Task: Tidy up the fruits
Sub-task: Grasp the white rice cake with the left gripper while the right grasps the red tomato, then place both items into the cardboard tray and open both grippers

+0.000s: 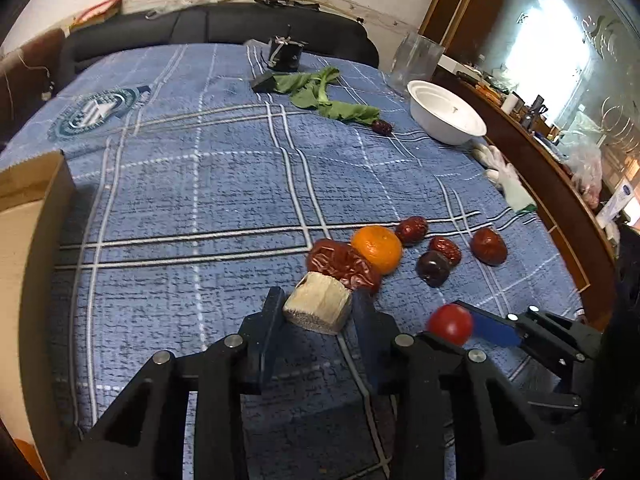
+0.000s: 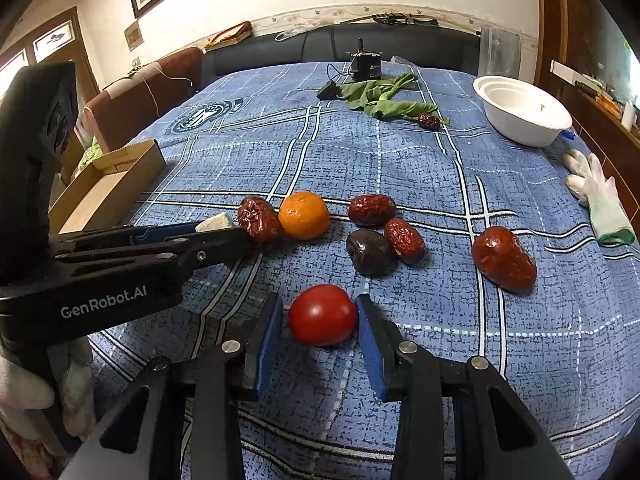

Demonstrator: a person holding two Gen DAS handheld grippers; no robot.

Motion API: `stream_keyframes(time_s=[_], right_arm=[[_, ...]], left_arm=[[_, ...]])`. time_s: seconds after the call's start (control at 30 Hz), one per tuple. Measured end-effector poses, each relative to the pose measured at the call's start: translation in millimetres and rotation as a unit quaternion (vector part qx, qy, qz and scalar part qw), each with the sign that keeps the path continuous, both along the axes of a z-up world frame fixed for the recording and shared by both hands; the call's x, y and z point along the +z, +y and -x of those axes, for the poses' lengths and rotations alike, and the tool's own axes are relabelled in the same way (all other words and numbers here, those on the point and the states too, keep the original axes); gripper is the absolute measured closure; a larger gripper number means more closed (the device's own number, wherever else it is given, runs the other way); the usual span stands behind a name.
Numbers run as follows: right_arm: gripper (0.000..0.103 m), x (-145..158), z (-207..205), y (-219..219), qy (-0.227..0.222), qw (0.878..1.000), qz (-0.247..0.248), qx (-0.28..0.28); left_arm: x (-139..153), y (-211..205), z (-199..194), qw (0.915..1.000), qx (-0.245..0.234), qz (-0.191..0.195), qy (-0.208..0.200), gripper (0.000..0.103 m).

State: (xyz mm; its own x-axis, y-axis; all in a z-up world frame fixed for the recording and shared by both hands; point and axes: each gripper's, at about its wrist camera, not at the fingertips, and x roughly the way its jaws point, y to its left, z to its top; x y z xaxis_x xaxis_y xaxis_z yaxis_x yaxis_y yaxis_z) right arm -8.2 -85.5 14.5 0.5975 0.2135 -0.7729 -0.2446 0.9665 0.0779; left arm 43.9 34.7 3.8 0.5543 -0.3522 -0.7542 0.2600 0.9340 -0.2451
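My left gripper (image 1: 318,308) is shut on a pale beige chunk (image 1: 318,308), also seen in the right wrist view (image 2: 216,222). My right gripper (image 2: 320,316) has a red tomato (image 2: 322,315) between its fingers, touching on both sides; it also shows in the left wrist view (image 1: 450,324). On the blue plaid cloth (image 2: 360,160) lie an orange tangerine (image 2: 303,215), several red dates such as one (image 2: 503,258) at the right, and a dark plum (image 2: 370,252). A white bowl (image 2: 524,110) stands at the far right.
A cardboard box (image 2: 108,184) sits at the table's left edge. Green leaves (image 2: 380,100), a lone date (image 2: 429,121), a black device (image 2: 364,66) and a clear container (image 2: 500,54) lie at the far side. A white glove (image 2: 600,192) is at the right edge.
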Motion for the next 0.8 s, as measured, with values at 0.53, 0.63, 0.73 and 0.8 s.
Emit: stream_keyframes(time_s=[0.53, 0.63, 0.73, 0.8], right_arm=[[0.068, 1.1, -0.9, -12.2, 0.001, 0.999, -0.025, -0.022], [0.068, 1.7, -1.0, -9.3, 0.004, 1.000, -0.016, -0.017], [0.068, 14.3, 9.0, 5.1, 0.002, 1.000, -0.001, 0.006], [0.068, 34.7, 19.3, 23.3, -0.014, 1.000, 0.001, 0.028]], left_arm=[[15.2, 21.8, 18.6, 0.9982, 0.048, 0.018, -0.032, 0.070], [31.7, 49.9, 43.2, 0.9969, 0.058, 0.042, -0.031, 0.069], [51.0, 90.7, 69.8, 0.9954, 0.080, 0.027, -0.047, 0.069], [58.8, 122.1, 81.0, 0.9929, 0.108, 0.009, -0.051, 0.069]])
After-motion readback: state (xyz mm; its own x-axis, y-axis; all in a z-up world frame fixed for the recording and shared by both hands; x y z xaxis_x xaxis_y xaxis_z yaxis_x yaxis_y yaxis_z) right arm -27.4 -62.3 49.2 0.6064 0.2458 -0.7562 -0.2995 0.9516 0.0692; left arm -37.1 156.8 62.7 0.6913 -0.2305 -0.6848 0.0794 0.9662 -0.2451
